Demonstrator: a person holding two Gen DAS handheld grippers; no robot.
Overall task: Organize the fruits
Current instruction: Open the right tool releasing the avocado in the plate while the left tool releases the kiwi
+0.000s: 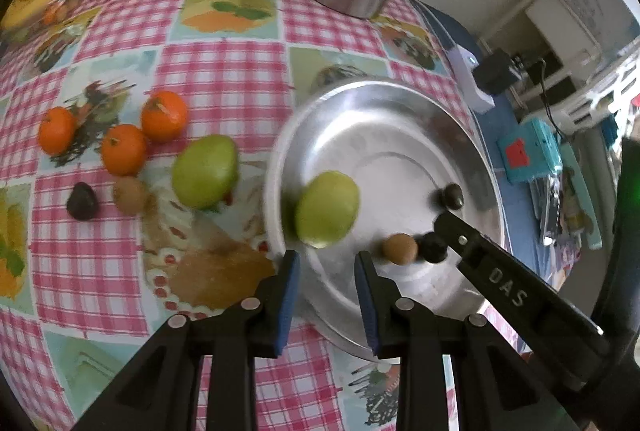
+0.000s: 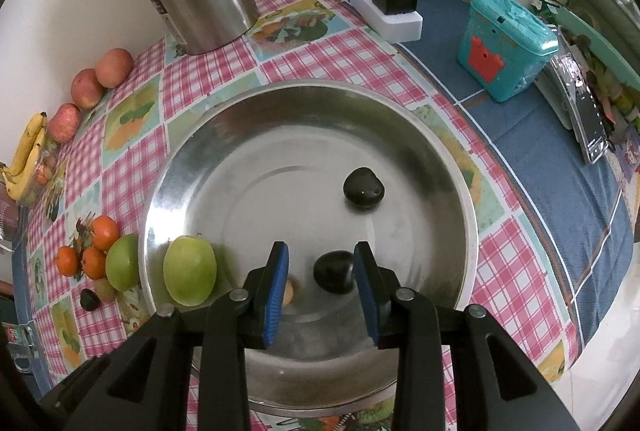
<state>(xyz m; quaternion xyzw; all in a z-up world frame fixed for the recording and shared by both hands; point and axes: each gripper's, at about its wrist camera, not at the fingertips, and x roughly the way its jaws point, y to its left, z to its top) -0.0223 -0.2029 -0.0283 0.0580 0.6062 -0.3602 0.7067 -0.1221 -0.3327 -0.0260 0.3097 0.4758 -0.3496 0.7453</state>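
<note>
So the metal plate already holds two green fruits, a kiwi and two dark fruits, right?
Not quite: the metal plate holds only one green fruit. The other green fruit lies on the tablecloth beside the plate, as the left wrist view shows. The kiwi and the two dark fruits are indeed on the plate.
</note>
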